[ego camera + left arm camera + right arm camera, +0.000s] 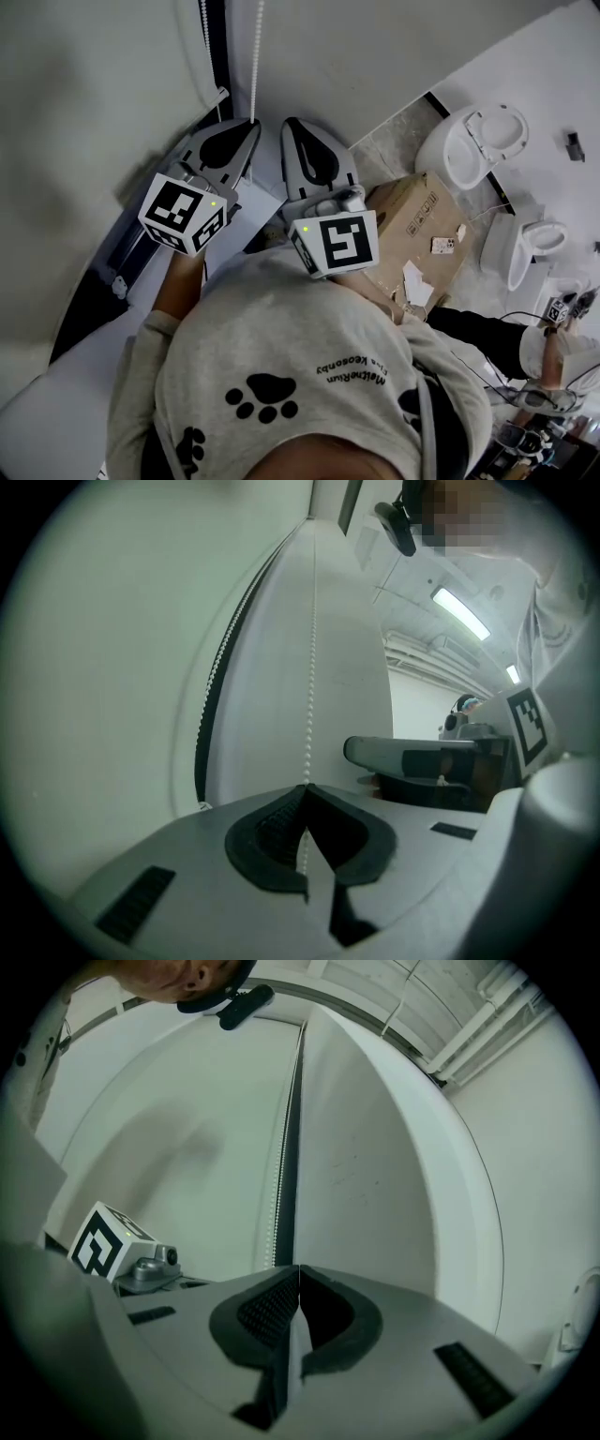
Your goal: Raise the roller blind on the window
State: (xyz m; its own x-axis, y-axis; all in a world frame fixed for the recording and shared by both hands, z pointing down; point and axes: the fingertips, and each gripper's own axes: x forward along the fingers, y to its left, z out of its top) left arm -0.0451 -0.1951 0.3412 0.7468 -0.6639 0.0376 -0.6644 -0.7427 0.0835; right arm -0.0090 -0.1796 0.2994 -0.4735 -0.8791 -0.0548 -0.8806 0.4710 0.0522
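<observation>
The white roller blind [84, 103] fills the left of the head view, with a dark frame strip [217, 56] along its edge. Two strands of its white bead chain [255, 56] hang beside that strip. My left gripper [251, 122] points level at the wall and is shut on one strand. In the left gripper view that bead chain [310, 667] runs straight down into the closed left gripper [306, 787]. My right gripper [292, 122] sits just to the right, shut with nothing in it. In the right gripper view a chain strand [277, 1194] hangs beyond the closed right gripper [298, 1267], apart from it.
A cardboard box [417, 220] lies on the floor behind me to the right, with two white toilets [473, 141] beyond it. Another person's arm [487, 337] reaches in at the lower right. A white ledge [47, 394] runs under the window at the lower left.
</observation>
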